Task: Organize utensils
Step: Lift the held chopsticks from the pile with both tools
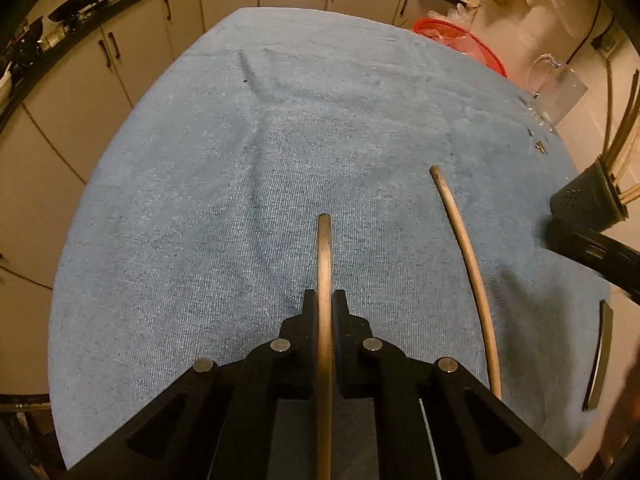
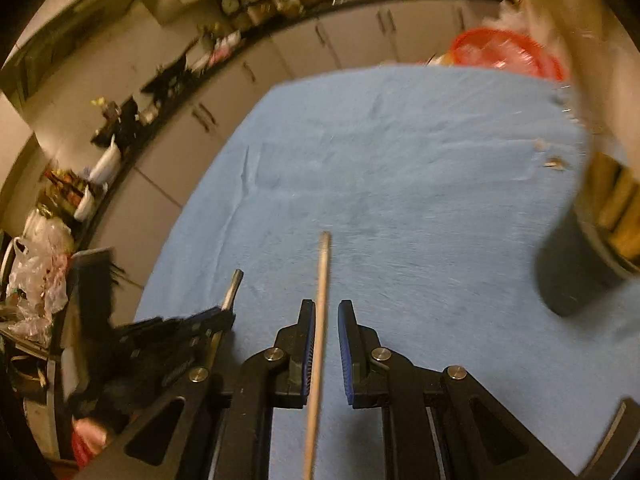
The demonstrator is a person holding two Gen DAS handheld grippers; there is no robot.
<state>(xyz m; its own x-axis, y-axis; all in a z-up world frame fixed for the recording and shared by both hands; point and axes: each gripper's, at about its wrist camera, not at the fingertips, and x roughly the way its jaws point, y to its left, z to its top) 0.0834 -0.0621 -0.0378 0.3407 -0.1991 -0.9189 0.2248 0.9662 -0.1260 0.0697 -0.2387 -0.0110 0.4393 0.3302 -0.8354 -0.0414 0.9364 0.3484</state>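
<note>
At the bottom centre of the left wrist view, the left gripper [image 1: 324,300] is clenched on a chopstick [image 1: 324,248], which runs straight up the frame between the black fingers, blunt tip toward mid-frame. A second chopstick [image 1: 466,256] lies loose on the blue towel [image 1: 224,184], just right of the held one and roughly parallel; its curve is lens bend. At the right edge a dark perforated holder [image 1: 580,204] stands with several sticks already in it. Red basket [image 1: 460,38] beyond the towel's far edge, upper right; cabinets [image 1: 132,52] across the upper left.

Right wrist view, motion-blurred. The right gripper [image 2: 326,312] stands released: blue ribbed pads [image 2: 345,340] apart, with a chopstick [image 2: 320,312] running up the gap, nearer the left pad, daylight on the right side. Whether it touches either pad, cannot tell. The left gripper [image 2: 192,328] shows at lower left with its stick tip poking out. Holder [image 2: 580,256] at right edge, blurred.

Handling, judged: thin, round, smooth sticks of wood or bamboo, light and stiff, apt to roll on the pile or swivel in a pinch. Best taken near mid-length, squarely across the pads. The terry towel is soft and ribbed, so pressing down to scoop should be forgiving.
</note>
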